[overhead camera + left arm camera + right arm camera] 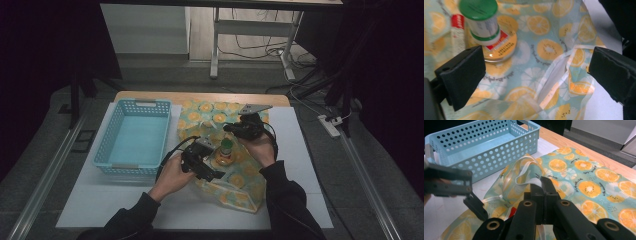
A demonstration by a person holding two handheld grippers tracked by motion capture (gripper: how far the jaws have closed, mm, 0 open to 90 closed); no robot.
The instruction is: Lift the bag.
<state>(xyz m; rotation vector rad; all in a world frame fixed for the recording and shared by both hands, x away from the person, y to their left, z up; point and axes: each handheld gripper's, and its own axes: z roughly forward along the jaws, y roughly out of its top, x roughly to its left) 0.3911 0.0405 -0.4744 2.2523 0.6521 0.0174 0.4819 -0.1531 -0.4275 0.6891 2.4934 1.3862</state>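
A fabric bag (235, 182) printed with orange slices lies on the white mat. My right gripper (234, 128) is shut on the bag's white handle strap (524, 167) and holds it raised above the cloth; in the right gripper view its jaws (541, 182) meet on the strap. A green-capped bottle (227, 147) stands upright on a gold-lidded jar (501, 48) at the bag's middle. My left gripper (210, 171) hovers open just left of the bottle, jaws wide over the cloth (536, 72) and another white strap (554, 75). Whether the jar sits in or on the bag I cannot tell.
A light blue perforated basket (112, 150) stands to the left of the bag, its inside bare. A red-and-white tube (457, 32) lies beside the bottle. The white mat (300, 150) covers the wooden table; its far edge (200, 95) shows behind the bag.
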